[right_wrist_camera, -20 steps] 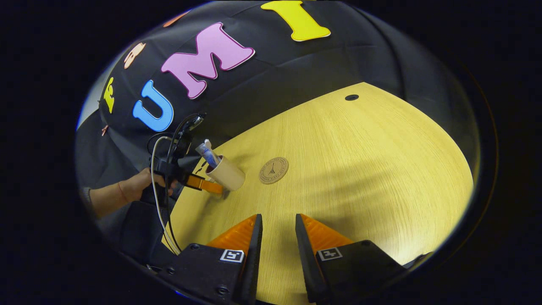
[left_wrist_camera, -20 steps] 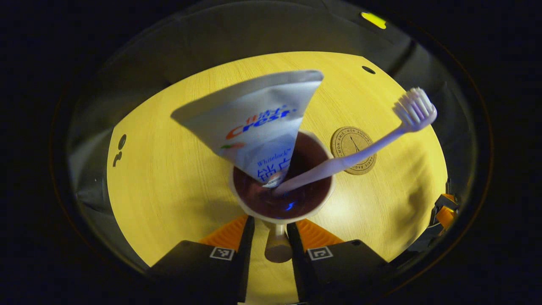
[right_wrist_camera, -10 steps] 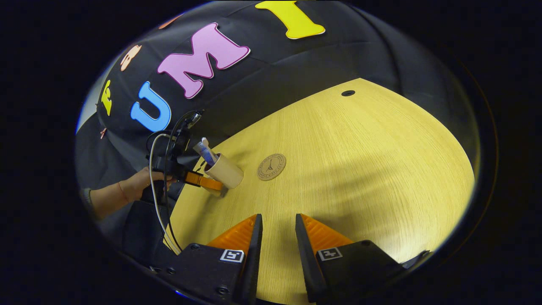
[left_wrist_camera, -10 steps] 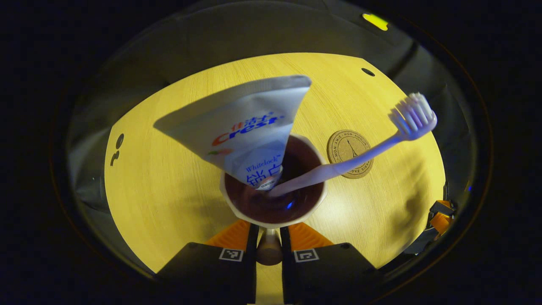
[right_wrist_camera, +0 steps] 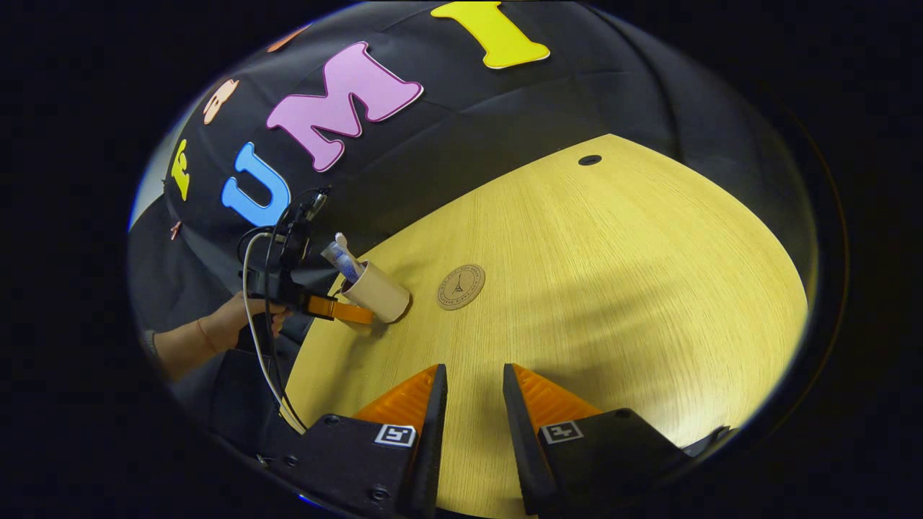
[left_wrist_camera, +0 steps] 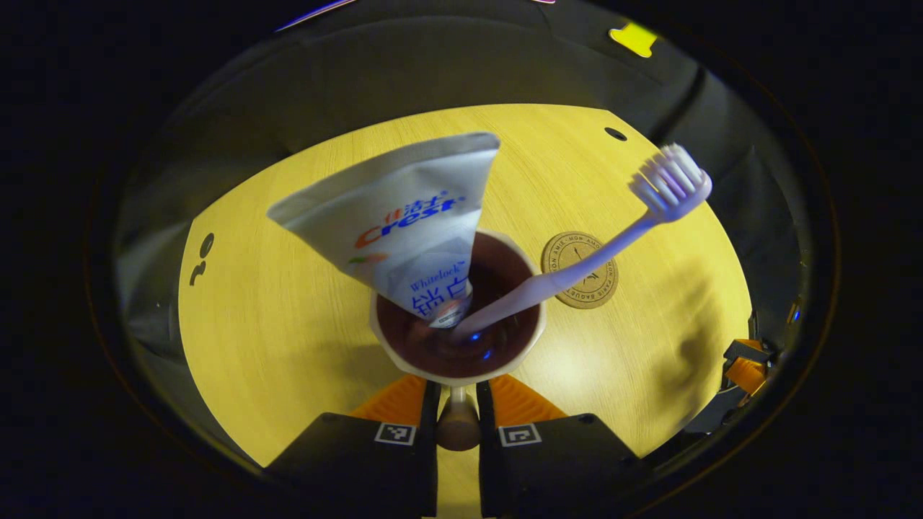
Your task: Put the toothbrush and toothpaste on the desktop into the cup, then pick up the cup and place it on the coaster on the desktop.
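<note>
Wooden desktop (right_wrist_camera: 577, 288): left gripper (left_wrist_camera: 456, 404) clamps the cup (left_wrist_camera: 456, 310) handle, toothpaste (left_wrist_camera: 404, 216) and toothbrush (left_wrist_camera: 613, 231) inside; right gripper (right_wrist_camera: 474, 404) parted, empty; coaster (right_wrist_camera: 461, 286) beside.

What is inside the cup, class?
Inside the cup stand the toothpaste tube, cap end down, and the toothbrush, bristles up and leaning out over the rim. The toothpaste's cap covers the toothbrush's handle end and part of the cup's bottom.

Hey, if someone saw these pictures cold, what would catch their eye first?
Probably the toothpaste tube and toothbrush sticking out of the cup, close up in the left gripper view, with the left gripper shut on the cup's handle. Next, the round coaster lying bare on the yellow table, a little way from the cup.
</note>
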`<state>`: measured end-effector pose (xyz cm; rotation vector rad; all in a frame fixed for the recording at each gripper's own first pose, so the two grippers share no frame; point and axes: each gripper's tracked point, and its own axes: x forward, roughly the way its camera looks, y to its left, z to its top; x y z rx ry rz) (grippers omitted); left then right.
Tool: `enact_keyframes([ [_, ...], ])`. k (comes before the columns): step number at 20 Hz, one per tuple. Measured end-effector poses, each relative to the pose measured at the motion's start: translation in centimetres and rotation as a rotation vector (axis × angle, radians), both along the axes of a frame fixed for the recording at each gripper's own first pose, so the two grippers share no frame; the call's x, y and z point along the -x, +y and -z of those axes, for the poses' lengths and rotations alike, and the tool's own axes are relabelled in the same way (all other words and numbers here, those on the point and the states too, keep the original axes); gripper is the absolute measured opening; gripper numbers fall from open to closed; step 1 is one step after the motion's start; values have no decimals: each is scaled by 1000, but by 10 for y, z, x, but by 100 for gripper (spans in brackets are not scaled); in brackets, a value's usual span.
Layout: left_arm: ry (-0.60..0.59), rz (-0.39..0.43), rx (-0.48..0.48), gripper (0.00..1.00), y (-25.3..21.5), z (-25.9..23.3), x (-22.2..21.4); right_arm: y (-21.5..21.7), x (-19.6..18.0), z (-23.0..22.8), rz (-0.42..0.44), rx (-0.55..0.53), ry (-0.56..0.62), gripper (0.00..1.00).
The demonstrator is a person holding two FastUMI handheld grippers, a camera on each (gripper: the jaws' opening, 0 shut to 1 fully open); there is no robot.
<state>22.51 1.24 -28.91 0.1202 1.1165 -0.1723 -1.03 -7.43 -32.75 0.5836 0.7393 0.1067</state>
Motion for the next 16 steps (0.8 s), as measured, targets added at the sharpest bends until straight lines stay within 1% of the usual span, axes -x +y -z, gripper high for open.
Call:
enact_keyframes([
  [2, -11, 12, -11, 32, -4, -4, 0, 0, 0, -1, 0, -1, -2, 48],
  [3, -15, 23, -12, 28, -8, -6, 0, -1, 1, -1, 1, -1, -3, 48],
  [4, -18, 35, -14, 27, -12, -9, -1, -2, 1, -2, 3, -1, -5, 48],
  [5, -19, 48, -17, 31, -17, -9, -1, -4, 1, -2, 4, -1, -6, 48],
  [6, -19, 59, -20, 27, -23, -9, -1, -5, 2, -2, 7, 0, -7, 48],
  [8, -16, 76, -10, 27, -39, -10, -3, -10, 5, -2, 14, 0, -7, 48],
  [9, -16, 84, -5, 31, -48, -9, -5, -14, 7, -2, 19, 1, -6, 48],
  [10, -16, 95, -3, 27, -57, -9, -7, -18, 9, -3, 28, 1, -8, 48],
  [16, -23, 177, -7, 27, -106, -10, -23, -44, 27, -1, 98, -5, -3, 48],
])
